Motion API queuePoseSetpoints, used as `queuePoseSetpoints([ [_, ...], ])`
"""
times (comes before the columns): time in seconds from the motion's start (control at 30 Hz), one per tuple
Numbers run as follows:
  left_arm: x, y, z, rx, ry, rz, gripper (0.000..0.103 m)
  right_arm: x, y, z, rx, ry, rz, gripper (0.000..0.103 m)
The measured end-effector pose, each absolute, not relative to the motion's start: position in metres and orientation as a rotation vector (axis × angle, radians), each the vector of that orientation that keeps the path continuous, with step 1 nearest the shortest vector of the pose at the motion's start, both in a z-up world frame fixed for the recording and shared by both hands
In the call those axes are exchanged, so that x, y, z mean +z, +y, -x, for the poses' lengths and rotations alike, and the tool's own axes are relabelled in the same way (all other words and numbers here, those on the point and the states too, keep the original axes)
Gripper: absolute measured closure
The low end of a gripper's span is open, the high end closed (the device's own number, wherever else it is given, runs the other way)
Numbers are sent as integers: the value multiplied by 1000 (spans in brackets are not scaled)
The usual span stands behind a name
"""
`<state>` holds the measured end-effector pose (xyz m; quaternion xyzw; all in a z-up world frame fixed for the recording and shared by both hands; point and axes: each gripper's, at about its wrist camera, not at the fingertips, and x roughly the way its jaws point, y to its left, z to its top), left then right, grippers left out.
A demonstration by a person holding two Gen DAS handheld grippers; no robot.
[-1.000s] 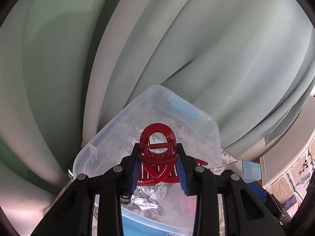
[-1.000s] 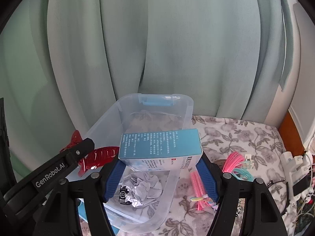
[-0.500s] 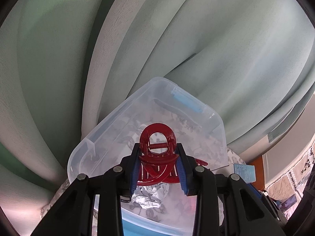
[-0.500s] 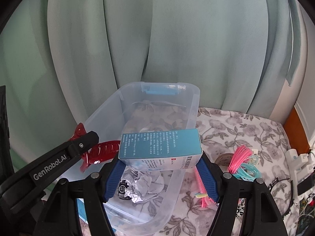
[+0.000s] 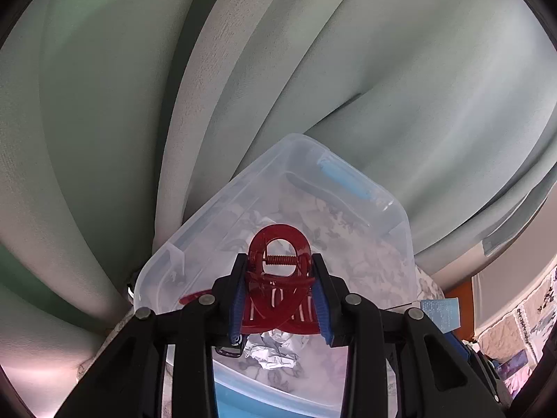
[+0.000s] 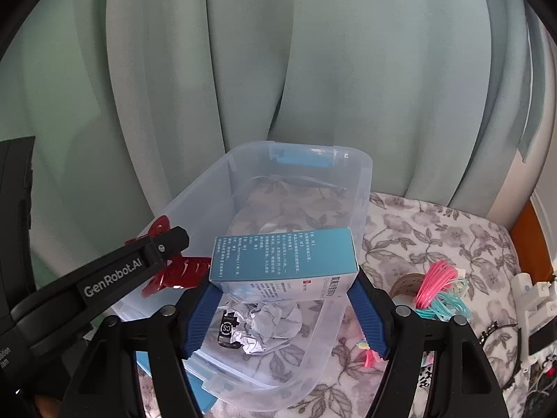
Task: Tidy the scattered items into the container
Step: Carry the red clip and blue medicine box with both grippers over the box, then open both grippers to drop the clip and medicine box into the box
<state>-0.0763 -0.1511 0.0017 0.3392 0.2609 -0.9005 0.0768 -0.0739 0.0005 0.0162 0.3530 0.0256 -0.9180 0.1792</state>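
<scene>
Both wrist cameras look forward and downward, close above the clear container [image 5: 264,188] [image 6: 362,188], curtain [image 5: 383,69] [image 6: 313,69] behind. The right view, angled from beside, also takes in the left gripper [image 6: 167,244]. Shared: container, crumpled paper [image 5: 275,351] [image 6: 264,327].

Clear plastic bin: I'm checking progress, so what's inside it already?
In the clear plastic bin lie a crumpled paper ball and a small black item. The held blue box covers part of the floor.
</scene>
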Motion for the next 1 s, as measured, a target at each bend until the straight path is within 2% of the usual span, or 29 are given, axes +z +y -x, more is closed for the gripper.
queuePoseSetpoints([
  [0.57, 6, -152, 76, -2702, 781, -1027, 65, 7, -12, 69, -2550, 170, -1008, 27],
  [0.63, 8, -152, 75, -2706, 784, -1020, 57, 7, -14, 68, -2540, 182, -1004, 26],
  [0.7, 9, -152, 74, -2707, 789, -1016, 45, 7, -16, 67, -2532, 191, -1001, 20],
  [0.8, 11, -153, 73, -2707, 787, -1012, 43, 8, -15, 66, -2543, 193, -991, 11],
  [1.0, 18, -150, 68, -2718, 771, -1001, 42, 14, -6, 63, -2565, 168, -970, 7],
])
